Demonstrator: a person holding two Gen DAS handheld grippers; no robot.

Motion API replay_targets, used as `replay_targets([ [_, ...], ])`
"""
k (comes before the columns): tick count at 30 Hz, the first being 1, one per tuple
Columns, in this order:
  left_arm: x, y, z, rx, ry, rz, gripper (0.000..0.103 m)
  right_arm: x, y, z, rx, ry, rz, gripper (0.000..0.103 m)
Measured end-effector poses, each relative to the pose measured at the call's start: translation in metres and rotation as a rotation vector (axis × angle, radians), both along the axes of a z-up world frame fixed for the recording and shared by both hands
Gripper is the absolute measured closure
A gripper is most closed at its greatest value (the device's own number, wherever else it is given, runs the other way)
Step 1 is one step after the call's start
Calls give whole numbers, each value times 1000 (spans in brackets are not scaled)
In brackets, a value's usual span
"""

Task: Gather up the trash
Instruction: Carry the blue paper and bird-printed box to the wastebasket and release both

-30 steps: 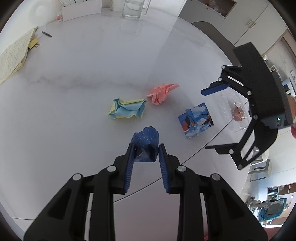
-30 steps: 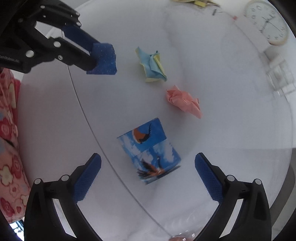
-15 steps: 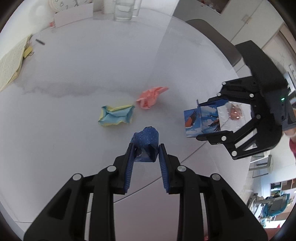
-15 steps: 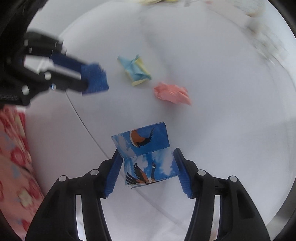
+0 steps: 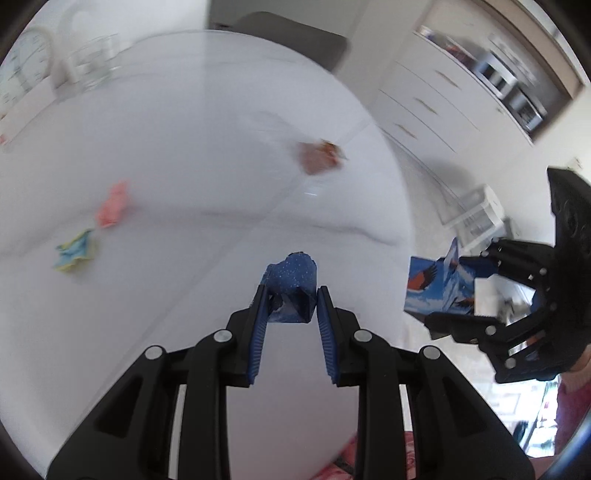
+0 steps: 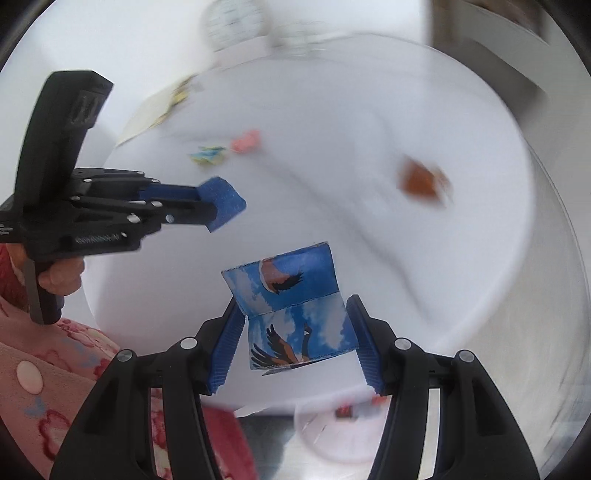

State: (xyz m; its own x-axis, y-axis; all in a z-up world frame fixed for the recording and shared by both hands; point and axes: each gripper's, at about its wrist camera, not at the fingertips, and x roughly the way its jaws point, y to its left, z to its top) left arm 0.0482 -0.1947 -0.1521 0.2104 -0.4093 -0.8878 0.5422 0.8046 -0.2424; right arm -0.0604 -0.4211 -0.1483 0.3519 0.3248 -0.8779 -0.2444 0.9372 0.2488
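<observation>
My left gripper (image 5: 290, 308) is shut on a dark blue speckled paper wad (image 5: 291, 286), held above the white round table (image 5: 192, 155). My right gripper (image 6: 295, 336) is shut on a blue paper box printed with birds (image 6: 291, 306) and holds it off the table near its edge. That box also shows in the left wrist view (image 5: 436, 286), and the dark blue wad shows in the right wrist view (image 6: 221, 197). On the table lie a pink crumpled paper (image 5: 112, 205), a yellow-and-blue crumpled paper (image 5: 75, 251) and a reddish-brown wrapper (image 5: 319, 157).
A clock (image 5: 22, 62) and a glass (image 5: 94, 64) stand at the table's far side. White cabinets (image 5: 443, 107) and a dark chair back (image 5: 291, 33) lie beyond the table. A clear round container (image 6: 343, 432) sits below the right gripper.
My right gripper closed on the bird-print box and lifted it off the table toward the edge. Both views have swung right. My left gripper still holds the dark blue wad.
</observation>
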Motion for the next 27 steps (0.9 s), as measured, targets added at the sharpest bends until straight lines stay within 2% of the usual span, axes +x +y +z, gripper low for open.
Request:
replay_targets([
  [4, -35, -46, 5, -25, 14, -112, 76, -45, -33, -21, -15, 35, -154, 45],
  [9, -70, -88, 8, 1, -6, -215, 77, -76, -57, -55, -28, 75, -235, 43],
  [11, -75, -91, 9, 11, -7, -222, 77, -82, -59, -77, -40, 111, -256, 38],
  [13, -81, -96, 9, 22, -4, -225, 76, -84, -61, -94, -45, 137, -296, 22],
  [17, -90, -103, 10, 41, -5, -240, 76, -92, -72, -92, -32, 126, -370, 15],
  [19, -97, -105, 8, 46, 2, -251, 76, -100, -80, -85, -35, 96, -408, 5],
  [26, -115, -125, -2, 49, 31, -325, 76, -119, -106, -74, -53, 74, -491, 5],
  [27, -118, -130, -4, 48, 43, -344, 73, -123, -109, -72, -52, 68, -501, 5],
])
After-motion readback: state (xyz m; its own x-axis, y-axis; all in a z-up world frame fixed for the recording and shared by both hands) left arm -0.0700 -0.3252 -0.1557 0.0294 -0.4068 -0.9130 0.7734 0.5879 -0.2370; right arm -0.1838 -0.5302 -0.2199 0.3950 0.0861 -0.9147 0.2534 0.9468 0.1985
